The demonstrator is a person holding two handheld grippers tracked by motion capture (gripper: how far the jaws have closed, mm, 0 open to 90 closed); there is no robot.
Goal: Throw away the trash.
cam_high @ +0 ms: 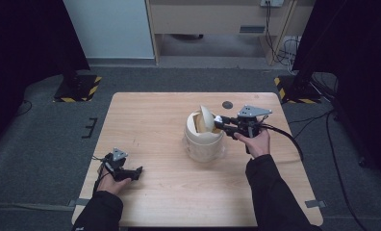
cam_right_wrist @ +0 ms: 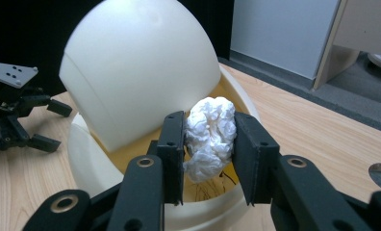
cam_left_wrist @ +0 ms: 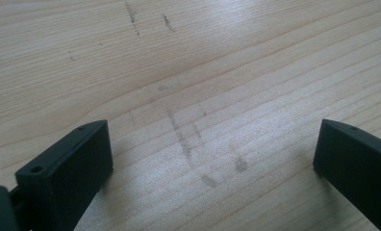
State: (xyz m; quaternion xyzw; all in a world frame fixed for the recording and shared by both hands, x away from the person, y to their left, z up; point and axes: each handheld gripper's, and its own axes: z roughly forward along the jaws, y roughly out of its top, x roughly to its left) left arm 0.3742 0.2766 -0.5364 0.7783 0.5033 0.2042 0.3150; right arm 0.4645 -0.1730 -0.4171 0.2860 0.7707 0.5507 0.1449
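Right tongs (cam_right_wrist: 209, 159) clamp a crumpled white paper wad (cam_right_wrist: 209, 137) at the tilted swing lid of the cream plastic bin (cam_high: 204, 142), apparently for disposal. Left tongs (cam_left_wrist: 212, 159) rest wide apart on the light wooden tabletop (cam_high: 155, 125).

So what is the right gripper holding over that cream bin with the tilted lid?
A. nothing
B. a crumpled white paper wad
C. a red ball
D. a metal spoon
B: the right gripper is shut on a crumpled white paper wad at the opening of the cream plastic bin, beside its tilted swing lid.
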